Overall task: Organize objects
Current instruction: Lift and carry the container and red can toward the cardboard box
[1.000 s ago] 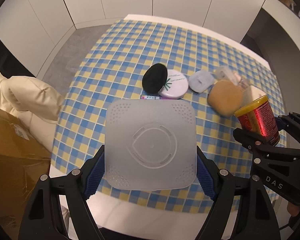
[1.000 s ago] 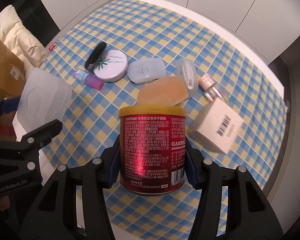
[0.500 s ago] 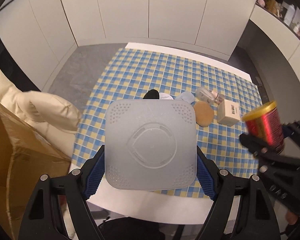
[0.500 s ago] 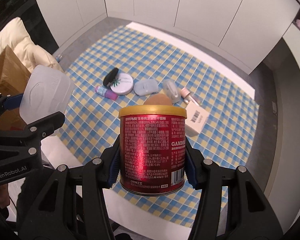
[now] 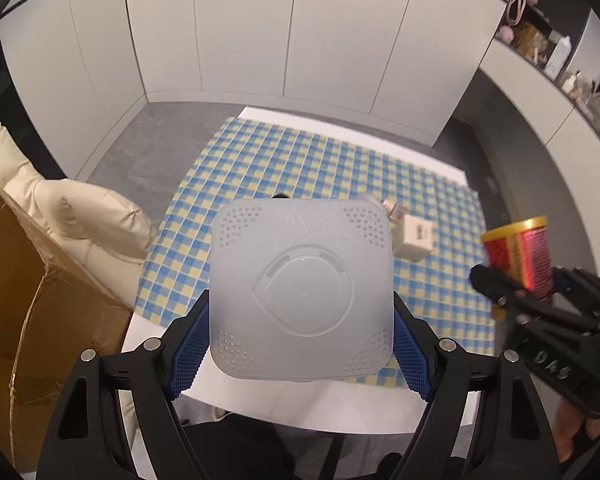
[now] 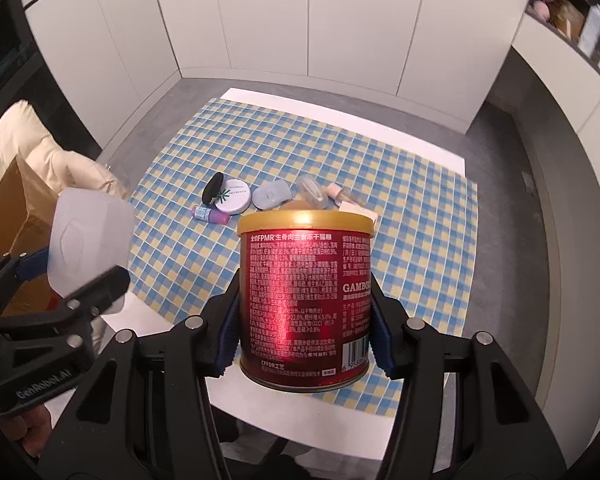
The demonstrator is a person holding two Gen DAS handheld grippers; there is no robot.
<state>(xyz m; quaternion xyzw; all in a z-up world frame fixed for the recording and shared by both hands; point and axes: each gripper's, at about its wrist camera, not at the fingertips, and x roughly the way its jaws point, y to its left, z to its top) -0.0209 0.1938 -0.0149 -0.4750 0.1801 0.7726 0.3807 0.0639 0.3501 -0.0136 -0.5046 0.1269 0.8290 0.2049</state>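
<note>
A translucent white square lid (image 5: pixel 302 292) is clamped flat between the left gripper (image 5: pixel 301 344) pads, high above the checked table (image 6: pixel 420 216). An upright red can (image 6: pixel 305 304), gold lid on, contents unseen, is gripped by the right gripper (image 6: pixel 304 332).

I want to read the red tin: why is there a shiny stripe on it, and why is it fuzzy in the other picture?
Right wrist view: room light glares in a bright streak down the red tin, washing out print. Left wrist view: the tin and right gripper look smeared, probably motion blur; fisheye bends the cabinets.
</note>
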